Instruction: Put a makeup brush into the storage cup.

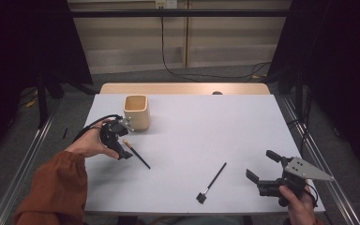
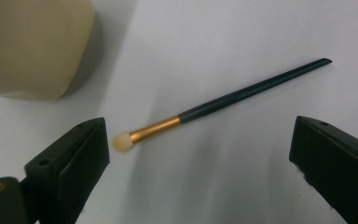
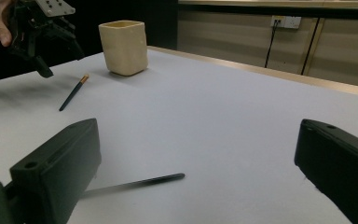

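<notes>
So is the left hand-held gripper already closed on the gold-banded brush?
No: in the left gripper view the left hand-held gripper stands wide open, and the brush lies untouched on the table.

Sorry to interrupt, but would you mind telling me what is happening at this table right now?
A person holds a claw in each hand over a white table. The left claw, jaws open, hangs over a gold-ferruled brush lying beside a beige cup, apparently about to grasp it. The right claw is open too, near a second, flat-headed brush lying on the table. Neither brush is gripped yet.
</notes>
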`<action>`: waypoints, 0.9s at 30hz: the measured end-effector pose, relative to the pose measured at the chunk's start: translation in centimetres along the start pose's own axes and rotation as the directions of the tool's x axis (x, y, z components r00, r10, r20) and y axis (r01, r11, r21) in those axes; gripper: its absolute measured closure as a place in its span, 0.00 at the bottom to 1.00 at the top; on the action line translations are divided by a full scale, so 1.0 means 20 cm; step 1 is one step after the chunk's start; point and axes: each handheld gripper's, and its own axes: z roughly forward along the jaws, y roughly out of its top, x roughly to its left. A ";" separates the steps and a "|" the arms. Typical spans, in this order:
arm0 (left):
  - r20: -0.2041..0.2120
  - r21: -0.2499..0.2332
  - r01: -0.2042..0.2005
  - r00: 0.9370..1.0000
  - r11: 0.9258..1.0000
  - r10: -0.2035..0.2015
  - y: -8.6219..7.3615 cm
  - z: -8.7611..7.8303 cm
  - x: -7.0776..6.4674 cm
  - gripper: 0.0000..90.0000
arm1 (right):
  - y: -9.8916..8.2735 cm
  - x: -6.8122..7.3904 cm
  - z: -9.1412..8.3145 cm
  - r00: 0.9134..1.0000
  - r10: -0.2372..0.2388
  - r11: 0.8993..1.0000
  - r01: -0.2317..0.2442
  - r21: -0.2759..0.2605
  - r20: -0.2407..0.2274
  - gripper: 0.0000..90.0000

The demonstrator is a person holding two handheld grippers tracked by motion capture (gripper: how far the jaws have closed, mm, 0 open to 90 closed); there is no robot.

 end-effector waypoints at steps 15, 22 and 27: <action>0.003 0.071 -0.121 0.993 0.990 0.121 0.06 0.06 0.02 0.30 | 0.00 0.00 0.00 1.000 -0.003 1.000 0.003 0.007 -0.002 0.00; 0.012 0.107 -0.167 0.986 0.980 0.167 0.08 0.09 0.03 0.38 | 0.00 -0.01 -0.01 1.000 -0.002 1.000 0.002 0.007 0.008 0.00; 0.036 0.127 -0.188 0.982 0.974 0.185 0.08 0.12 0.04 0.41 | 0.00 -0.01 -0.01 1.000 0.003 1.000 -0.003 0.008 0.009 0.00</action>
